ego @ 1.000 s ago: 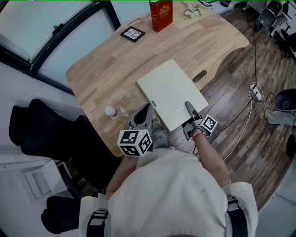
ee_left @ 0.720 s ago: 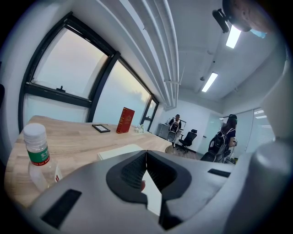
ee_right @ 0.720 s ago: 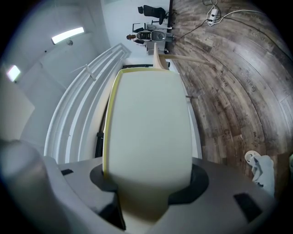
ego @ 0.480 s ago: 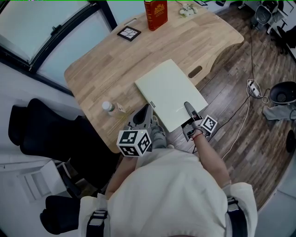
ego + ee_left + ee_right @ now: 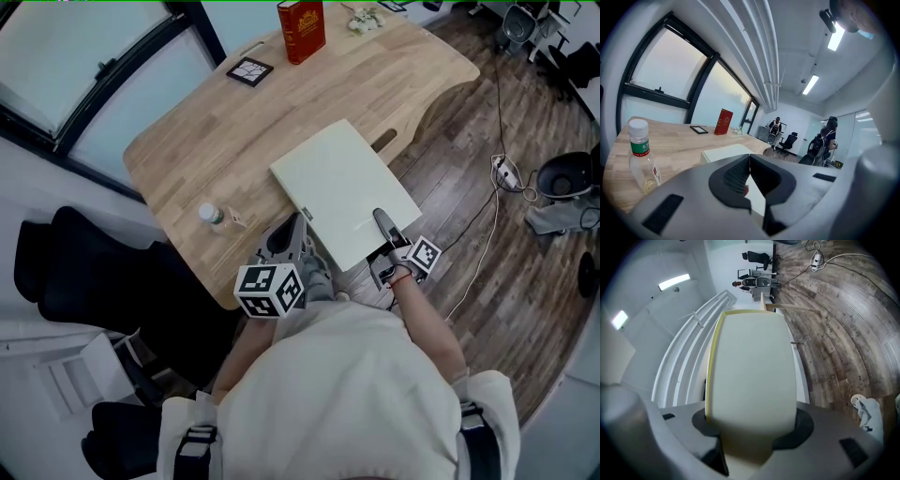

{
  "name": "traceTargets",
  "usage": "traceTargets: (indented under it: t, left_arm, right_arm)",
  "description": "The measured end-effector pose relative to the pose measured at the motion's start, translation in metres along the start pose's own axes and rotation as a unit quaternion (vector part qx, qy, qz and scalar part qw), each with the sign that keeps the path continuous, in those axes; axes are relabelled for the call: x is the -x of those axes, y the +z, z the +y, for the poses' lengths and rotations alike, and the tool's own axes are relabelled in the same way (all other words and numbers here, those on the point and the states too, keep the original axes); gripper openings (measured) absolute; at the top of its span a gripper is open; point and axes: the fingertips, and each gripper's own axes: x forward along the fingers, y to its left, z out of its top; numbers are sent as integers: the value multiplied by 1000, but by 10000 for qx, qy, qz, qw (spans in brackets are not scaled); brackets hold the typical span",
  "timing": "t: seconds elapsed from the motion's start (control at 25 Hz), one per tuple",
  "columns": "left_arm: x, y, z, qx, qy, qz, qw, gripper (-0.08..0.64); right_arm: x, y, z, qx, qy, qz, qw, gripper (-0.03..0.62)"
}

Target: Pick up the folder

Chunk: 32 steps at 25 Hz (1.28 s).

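1. Bottle (image 5: 211, 215): clear, white cap, upright at the left of the wooden surface (image 5: 202, 131), near its lower edge.
2. Left gripper (image 5: 300, 223): lower centre, jaws closed together on nothing, tips just beside the lower-left edge of the folder (image 5: 337, 183).
3. Red book (image 5: 301, 19): upright, top centre, at the surface's far end.
4. Folder: pale cream, centre of frame, its lower corner projecting past the surface's edge over the wood floor (image 5: 487, 234).
5. Right gripper (image 5: 381, 218): right of centre, jaws clamped on the folder's lower-right corner.
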Motion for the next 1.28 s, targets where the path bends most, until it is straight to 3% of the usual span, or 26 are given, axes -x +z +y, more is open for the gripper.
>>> traceTargets:
  t: [0.52, 0.96, 1.28]
  left_arm:
    - [4, -7, -19, -39, -165, 5, 9999, 21]
    - [3, -16, -22, -60, -240, 90, 9997, 20]
    - [-1, -19, -26, -85, -268, 148, 9995, 21]
  right_arm:
    - [45, 17, 35, -162, 294, -592, 9977, 277]
    - [72, 24, 69, -12, 452, -1038, 9936, 278]
    - [79, 21, 98, 156, 579, -1088, 9923, 277]
